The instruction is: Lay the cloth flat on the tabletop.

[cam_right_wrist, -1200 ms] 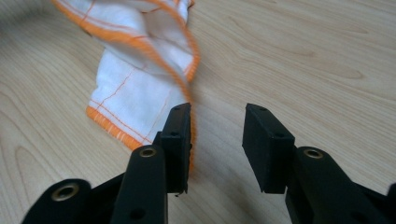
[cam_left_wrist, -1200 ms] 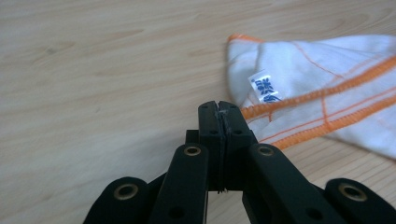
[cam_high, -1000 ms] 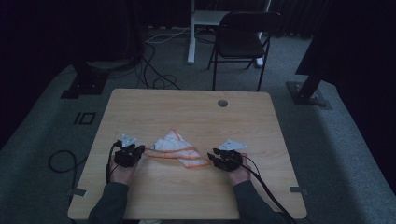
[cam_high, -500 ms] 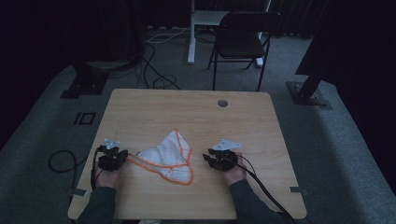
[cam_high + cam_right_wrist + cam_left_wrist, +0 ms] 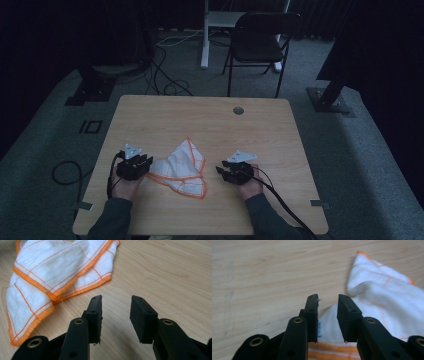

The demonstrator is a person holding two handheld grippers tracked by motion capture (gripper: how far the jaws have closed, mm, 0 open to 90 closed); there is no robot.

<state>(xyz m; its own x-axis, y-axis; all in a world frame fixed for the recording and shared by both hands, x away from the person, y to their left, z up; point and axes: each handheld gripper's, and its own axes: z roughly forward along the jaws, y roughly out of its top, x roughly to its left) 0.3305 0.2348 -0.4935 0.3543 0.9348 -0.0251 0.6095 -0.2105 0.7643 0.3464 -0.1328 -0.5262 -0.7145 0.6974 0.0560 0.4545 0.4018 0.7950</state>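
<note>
Since the earlier frames the left gripper (image 5: 141, 163) had shifted toward the table's (image 5: 150, 115) left edge, dragging the cloth (image 5: 182, 167) open from a bunched strip. Its jaws had just been opening, and the cloth's edge lay loose between them, released. The right gripper (image 5: 226, 172) stood open and empty beside the cloth. The spreading step looked done. The cloth lay near the front edge, long axis diagonal, tip pointing toward the far edge.

Black hand-held gripper (image 5: 327, 305), brass-ringed holes, dark sleeves (image 5: 111, 220).
</note>
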